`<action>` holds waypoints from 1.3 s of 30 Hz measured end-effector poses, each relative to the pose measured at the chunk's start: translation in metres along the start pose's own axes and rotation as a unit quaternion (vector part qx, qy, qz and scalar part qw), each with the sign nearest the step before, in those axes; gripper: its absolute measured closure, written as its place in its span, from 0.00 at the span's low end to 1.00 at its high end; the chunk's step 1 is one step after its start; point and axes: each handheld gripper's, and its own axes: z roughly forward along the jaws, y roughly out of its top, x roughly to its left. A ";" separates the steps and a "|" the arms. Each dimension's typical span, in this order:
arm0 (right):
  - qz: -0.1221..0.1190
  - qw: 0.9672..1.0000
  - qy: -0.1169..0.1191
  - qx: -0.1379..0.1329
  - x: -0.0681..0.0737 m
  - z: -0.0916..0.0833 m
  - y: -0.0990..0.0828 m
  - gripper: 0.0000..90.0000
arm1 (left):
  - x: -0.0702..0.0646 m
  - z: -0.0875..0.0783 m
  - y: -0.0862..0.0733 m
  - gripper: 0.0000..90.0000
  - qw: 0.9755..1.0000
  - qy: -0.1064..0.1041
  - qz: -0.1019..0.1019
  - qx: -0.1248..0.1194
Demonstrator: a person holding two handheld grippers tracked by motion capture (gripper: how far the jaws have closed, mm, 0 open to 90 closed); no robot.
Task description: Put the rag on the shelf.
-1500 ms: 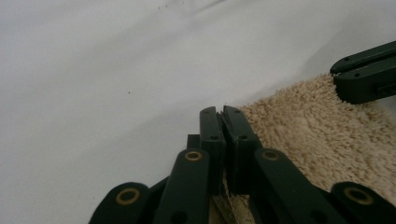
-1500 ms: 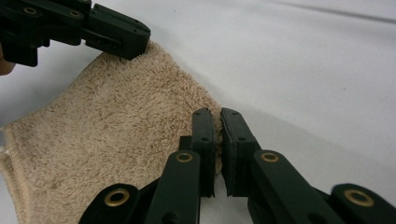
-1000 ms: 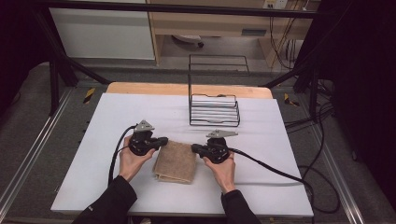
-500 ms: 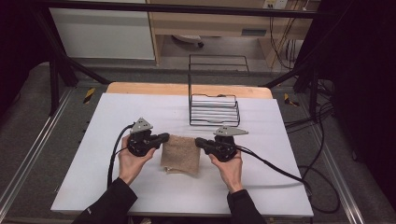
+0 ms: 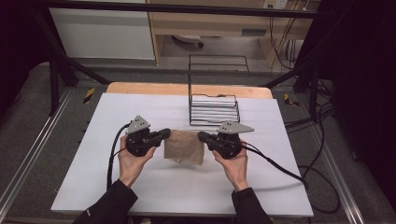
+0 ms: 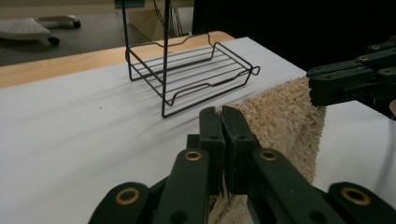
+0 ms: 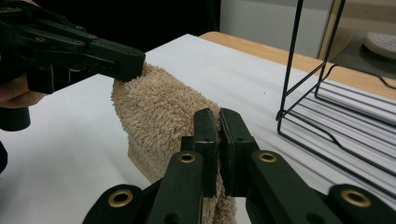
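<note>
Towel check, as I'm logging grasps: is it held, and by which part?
Yes. The beige towel is pinched at its two top corners: left gripper on one, right gripper on the other, hanging between them.

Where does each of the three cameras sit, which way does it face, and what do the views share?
High view: above the person's side, facing forward and down on the white table; both forearms, hands and tongs show.
Left gripper view: rides on the left tongs, facing the wire rack; its shut jaws show.
Right gripper view: rides on the right tongs, facing the left tongs; its shut jaws show.
Shared: the beige towel held between both tongs, and the rack.
</note>
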 end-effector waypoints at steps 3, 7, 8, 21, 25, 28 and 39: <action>-0.003 1.000 -0.001 -0.007 -0.001 -0.005 0.003 0.96 | -0.004 -0.001 0.003 0.97 1.000 0.001 0.005 -0.007; -0.010 1.000 -0.005 -0.015 -0.002 -0.012 0.008 0.96 | -0.010 0.000 0.007 0.97 1.000 0.000 0.012 -0.009; -0.013 1.000 -0.006 -0.017 -0.002 -0.014 0.009 0.96 | -0.011 0.000 0.008 0.97 1.000 0.001 0.013 -0.010; -0.030 0.998 -0.023 -0.048 -0.004 -0.035 0.026 0.96 | -0.024 0.000 0.029 0.97 0.998 -0.001 0.028 -0.049; -0.035 0.997 -0.027 -0.060 -0.005 -0.041 0.031 0.96 | -0.027 0.000 0.036 0.97 0.998 0.000 0.032 -0.062; -0.037 0.997 -0.029 -0.067 -0.005 -0.045 0.035 0.96 | -0.029 0.001 0.041 0.97 0.997 -0.001 0.034 -0.069; -0.040 0.994 -0.042 -0.092 -0.011 -0.057 0.045 0.96 | -0.034 0.006 0.061 0.97 0.995 -0.003 0.035 -0.093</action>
